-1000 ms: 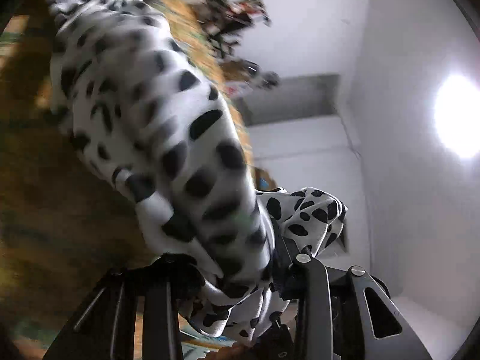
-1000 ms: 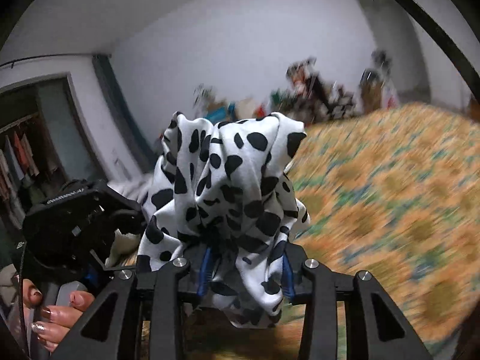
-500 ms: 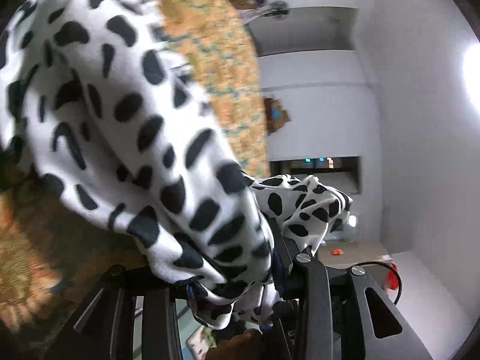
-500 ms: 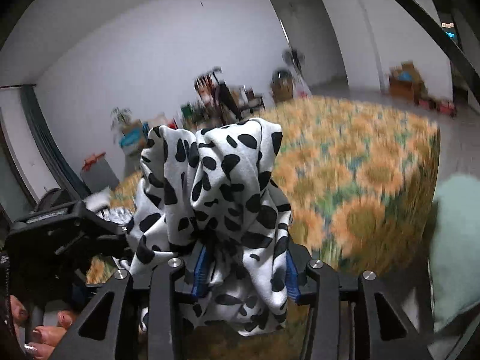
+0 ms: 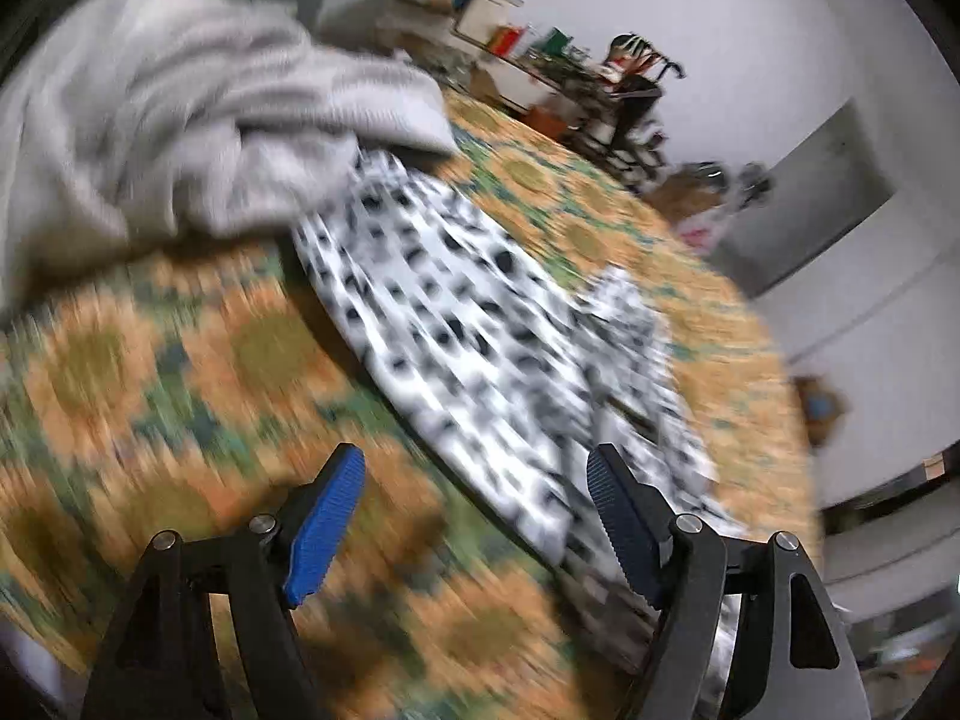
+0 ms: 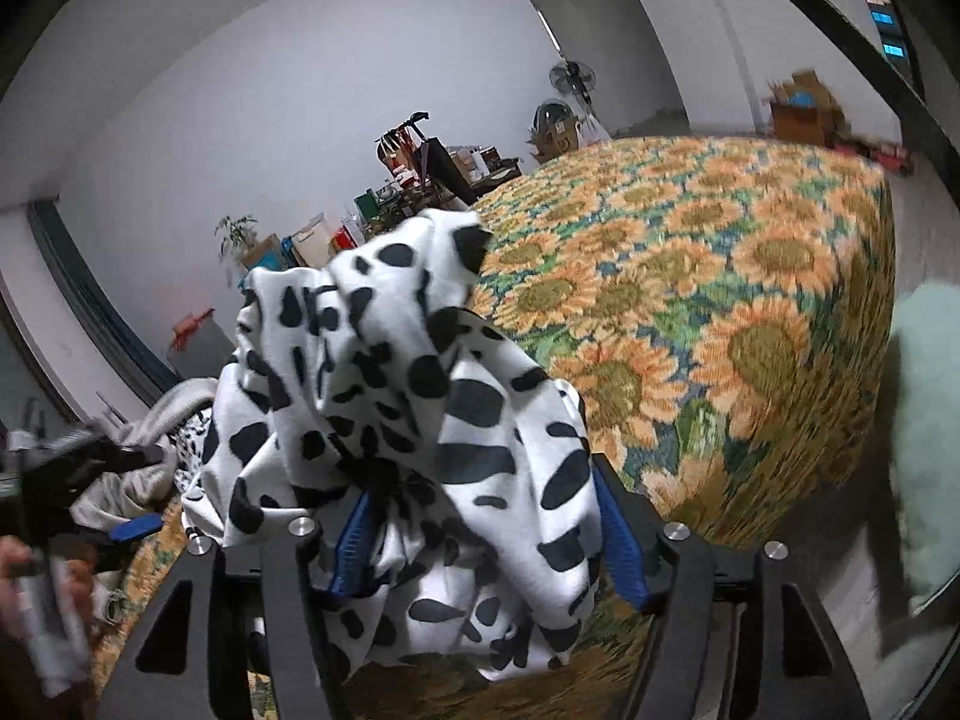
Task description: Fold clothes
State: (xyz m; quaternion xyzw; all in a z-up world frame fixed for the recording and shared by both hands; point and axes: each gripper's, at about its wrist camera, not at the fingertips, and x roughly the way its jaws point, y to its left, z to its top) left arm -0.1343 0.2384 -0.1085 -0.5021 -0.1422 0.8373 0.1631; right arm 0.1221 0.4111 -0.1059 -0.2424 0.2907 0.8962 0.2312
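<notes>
Left wrist view is heavily motion-blurred. Upper left of frame: a grey garment (image 5: 180, 138) heaped on the sunflower bedspread (image 5: 180, 360), its edge overlapping the spotted black-and-white garment (image 5: 480, 360), which runs diagonally from centre to lower right. My left gripper (image 5: 474, 516) at the bottom has just been opening; its jaws stand spread with nothing between them, and the right finger sits over the cloth's lower edge (contact unclear in the blur).

Right wrist view: far left, the left gripper (image 6: 90, 480) and the hand (image 6: 36, 588) holding it, both blurred. Centre: the same spotted garment (image 6: 408, 408) bunched up over my right gripper (image 6: 480, 540). Those jaws have just been opening; cloth still sits between the blue pads (image 6: 354, 540), and I can't tell if they still pinch it. Right: sunflower bedspread (image 6: 720, 300), something pale green (image 6: 930, 432) at the edge.
</notes>
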